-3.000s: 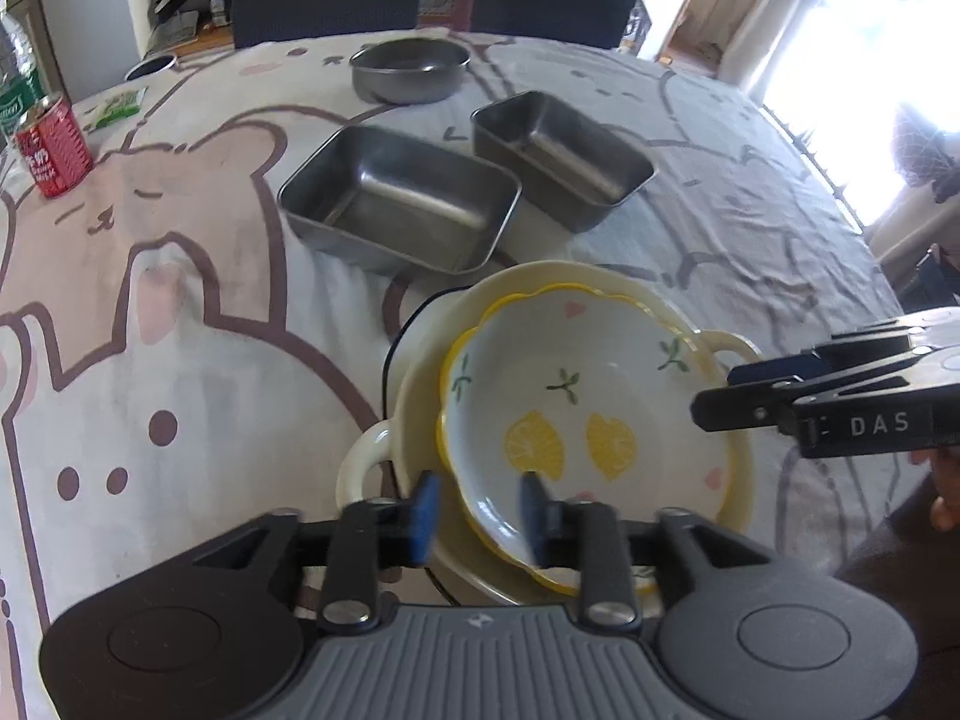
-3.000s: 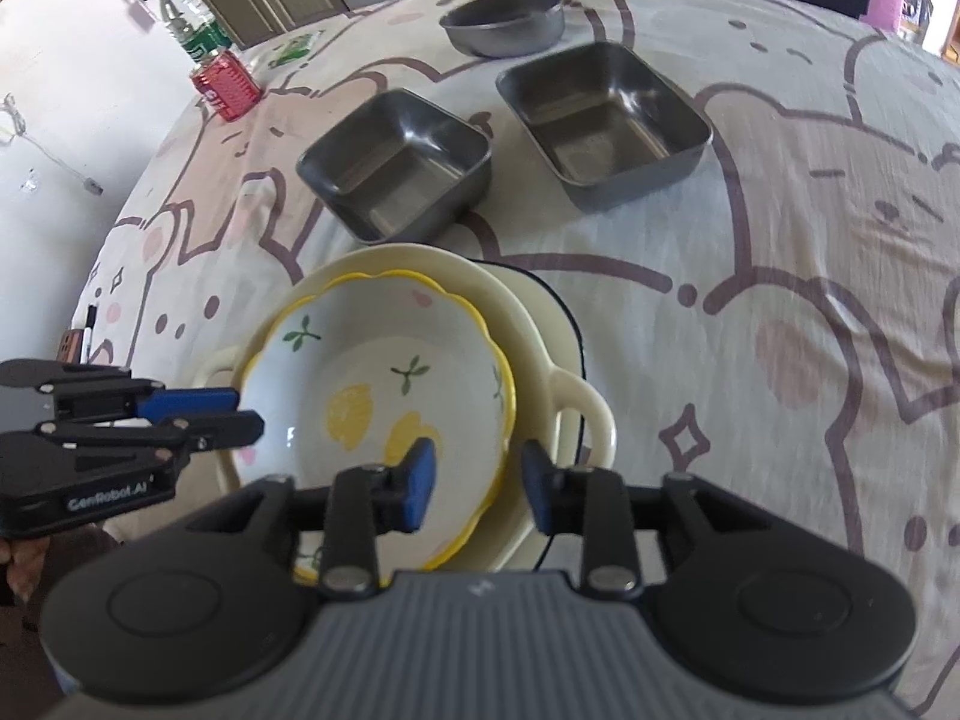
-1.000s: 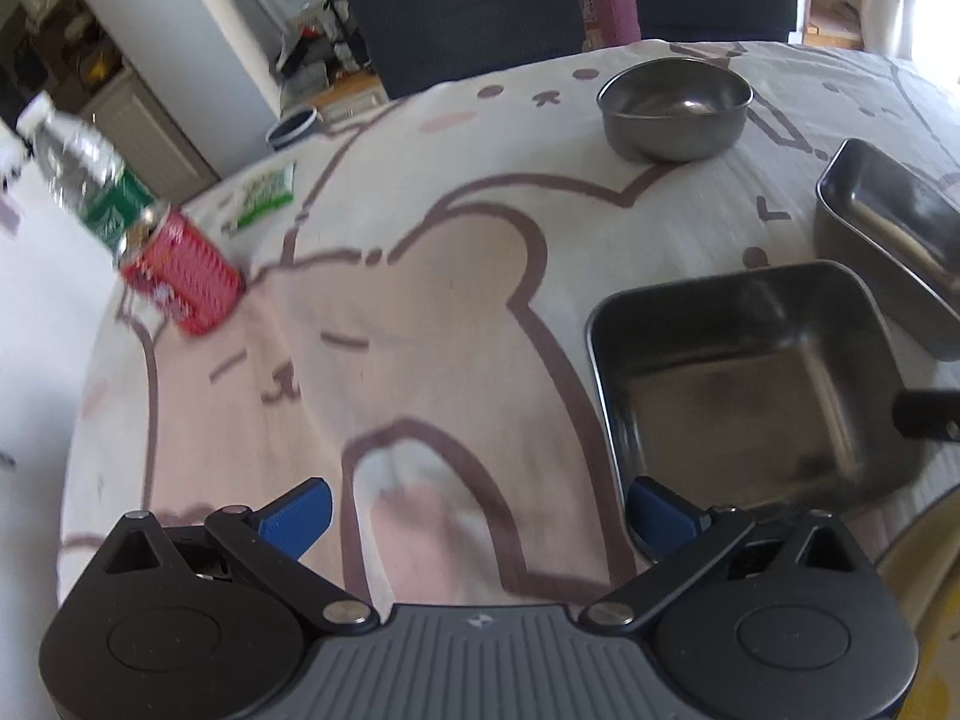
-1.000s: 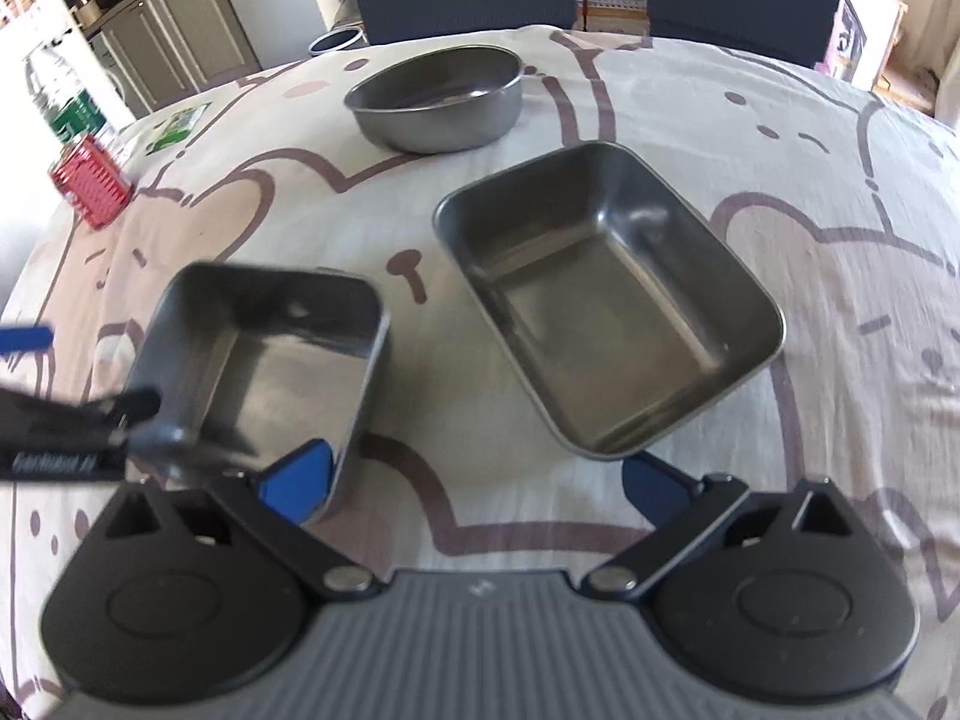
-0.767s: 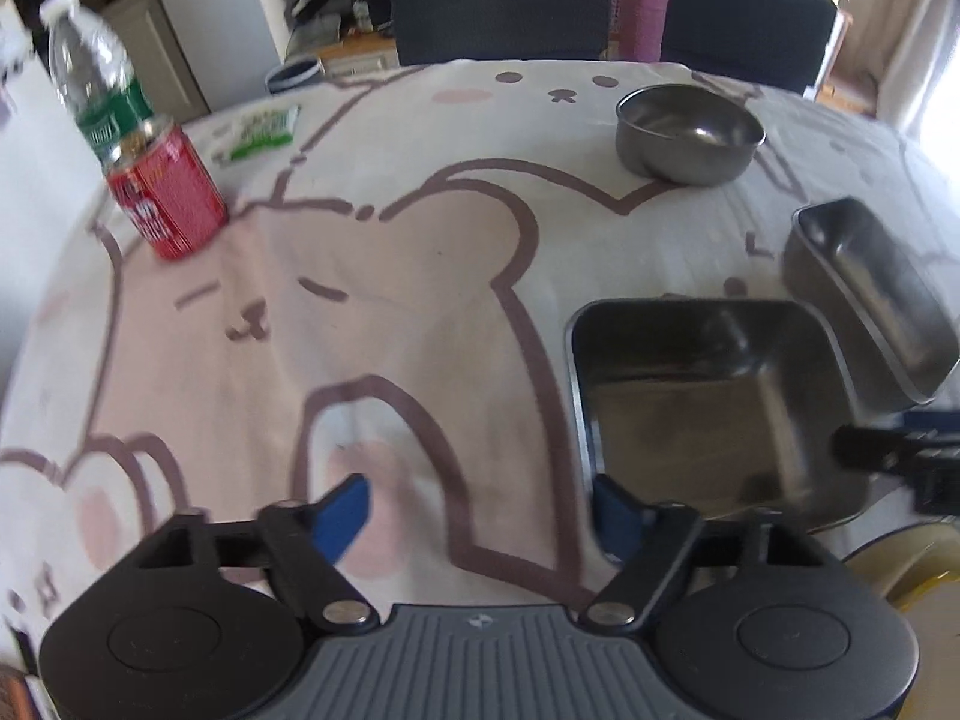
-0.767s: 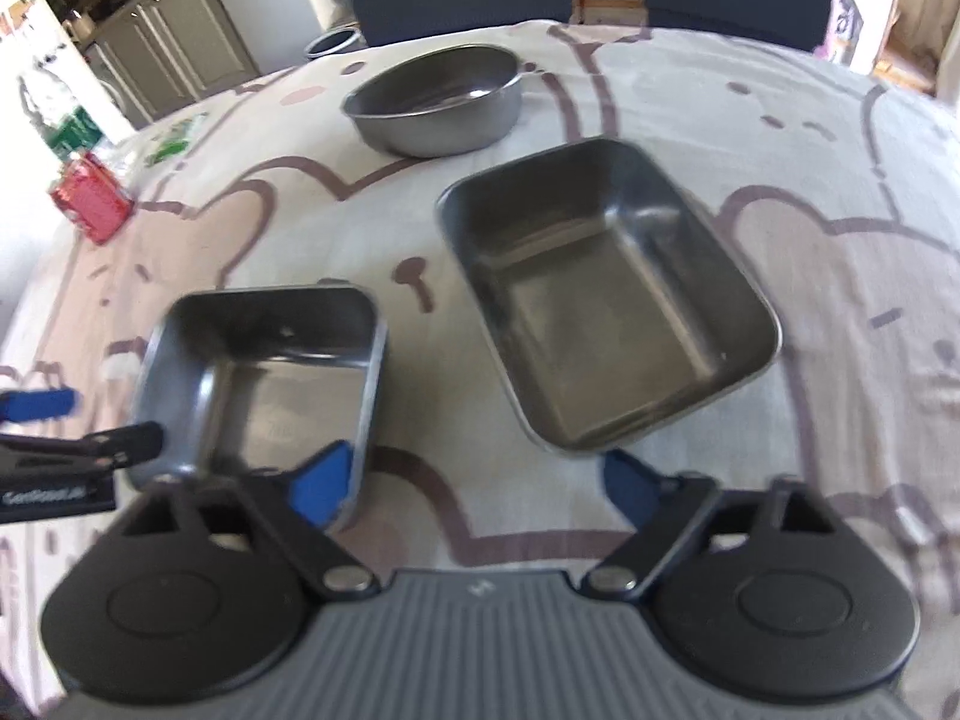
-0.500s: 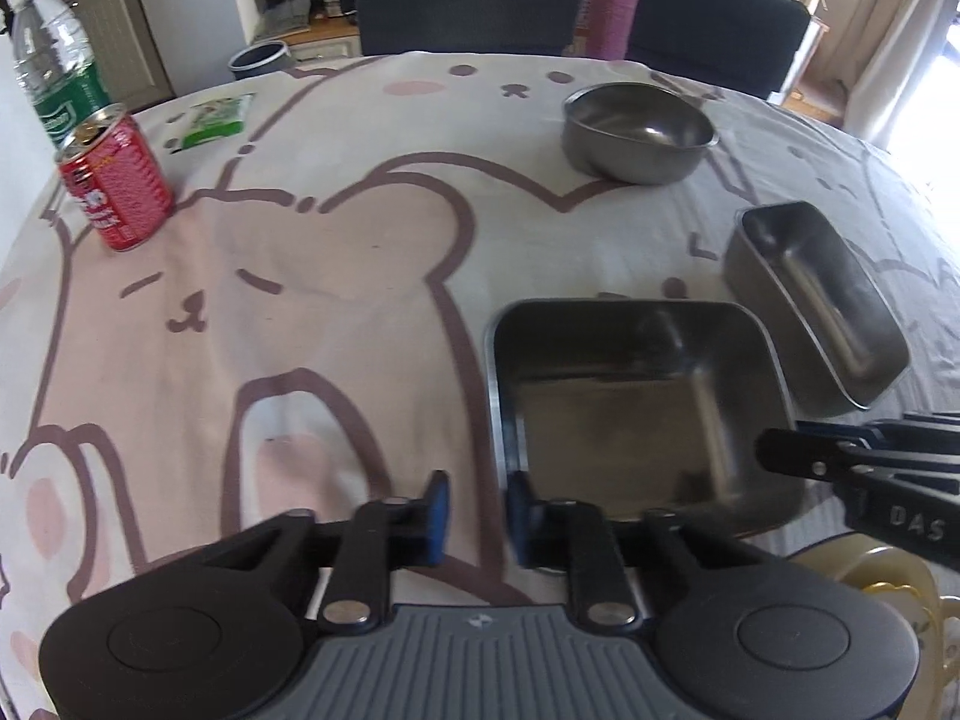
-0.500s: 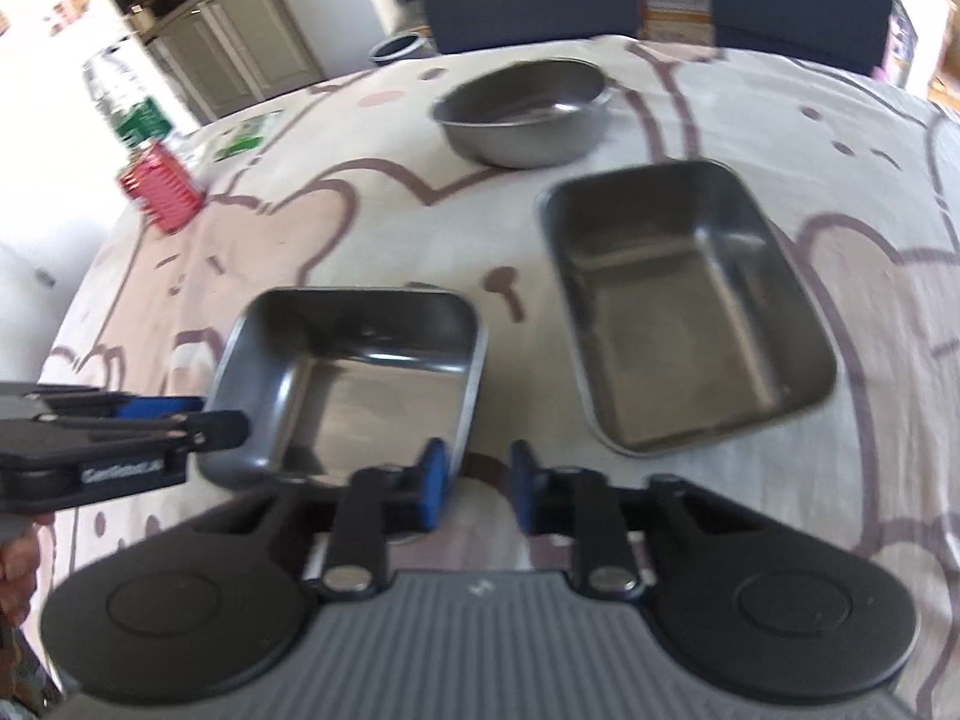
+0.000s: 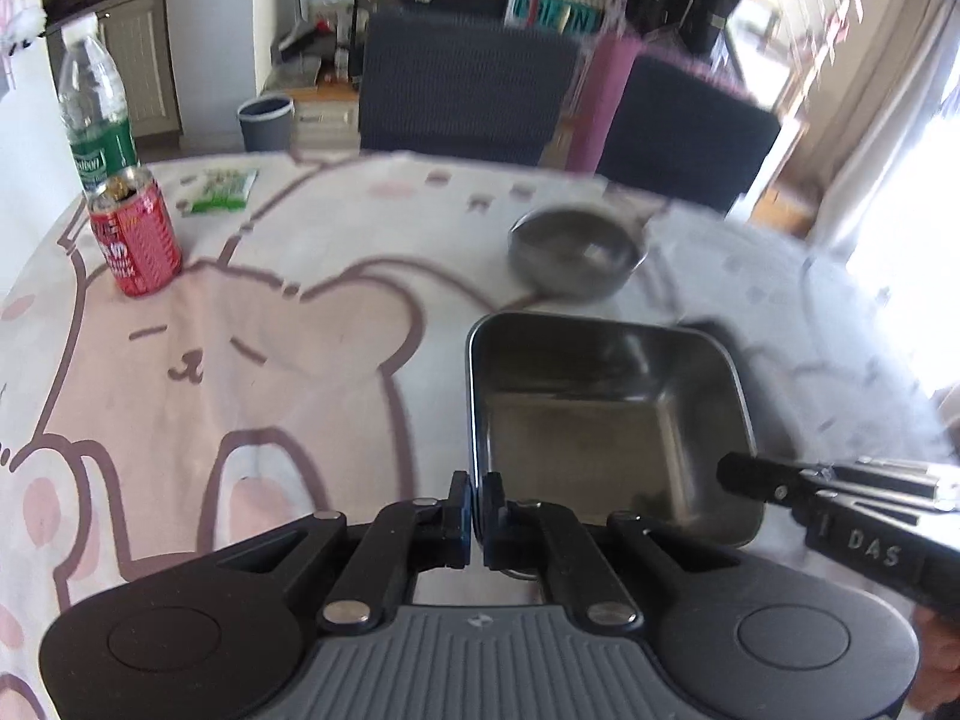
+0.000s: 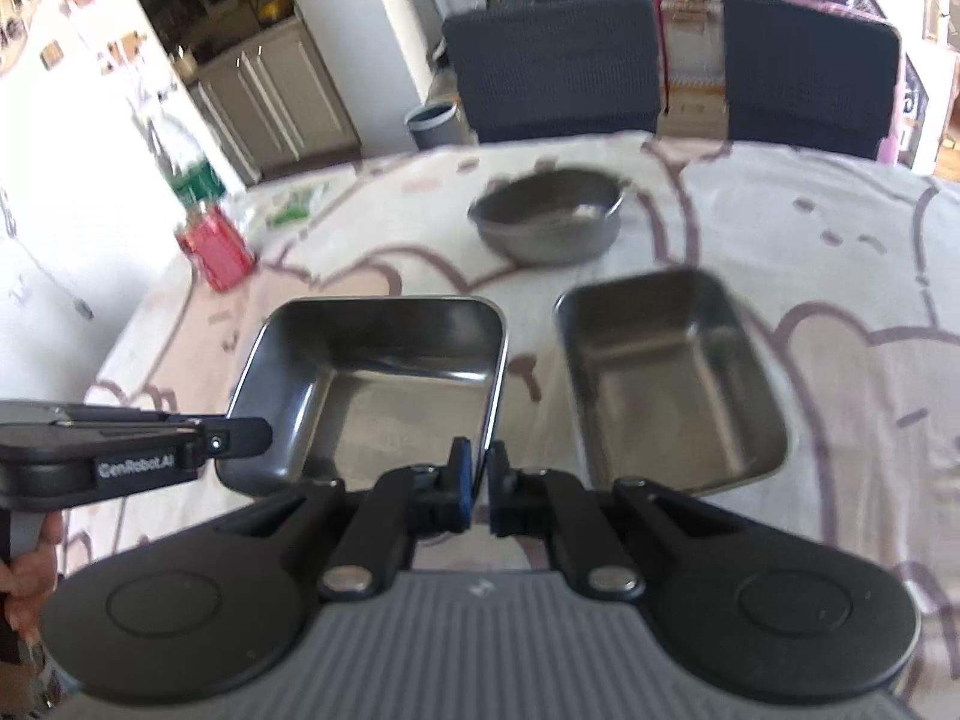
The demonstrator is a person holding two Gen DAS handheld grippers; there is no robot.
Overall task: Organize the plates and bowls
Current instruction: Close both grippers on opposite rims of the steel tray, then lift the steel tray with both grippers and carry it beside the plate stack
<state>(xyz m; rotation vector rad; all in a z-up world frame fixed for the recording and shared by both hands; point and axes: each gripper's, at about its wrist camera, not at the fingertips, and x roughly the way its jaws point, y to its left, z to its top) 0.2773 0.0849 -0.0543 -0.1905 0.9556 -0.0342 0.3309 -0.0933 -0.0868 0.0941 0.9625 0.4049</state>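
A square steel tray [image 9: 606, 420] [image 10: 372, 384] hangs a little above the bear-print tablecloth, held from both sides. My left gripper [image 9: 478, 498] is shut on the rim at the tray's near left corner. My right gripper [image 10: 483, 474] is shut on the rim at its near right corner. Each gripper also shows side-on in the other view: the right gripper [image 9: 738, 474] at the tray's right edge, the left gripper [image 10: 255, 435] at its left edge. A longer steel tray [image 10: 666, 378] lies to the right, and a round steel bowl [image 9: 576, 258] [image 10: 549, 222] sits behind.
A red can [image 9: 135, 240] [image 10: 216, 246] and a water bottle [image 9: 99, 114] stand at the table's far left, beside a green packet [image 9: 219, 192]. Two dark chairs [image 10: 552, 60] and a grey bin [image 10: 432, 123] are beyond the far edge. A hand [image 10: 24, 576] shows at lower left.
Both grippers went from wide open to shut on the square tray's near rim. The tray has come up off the cloth, and both views have tipped up toward the room.
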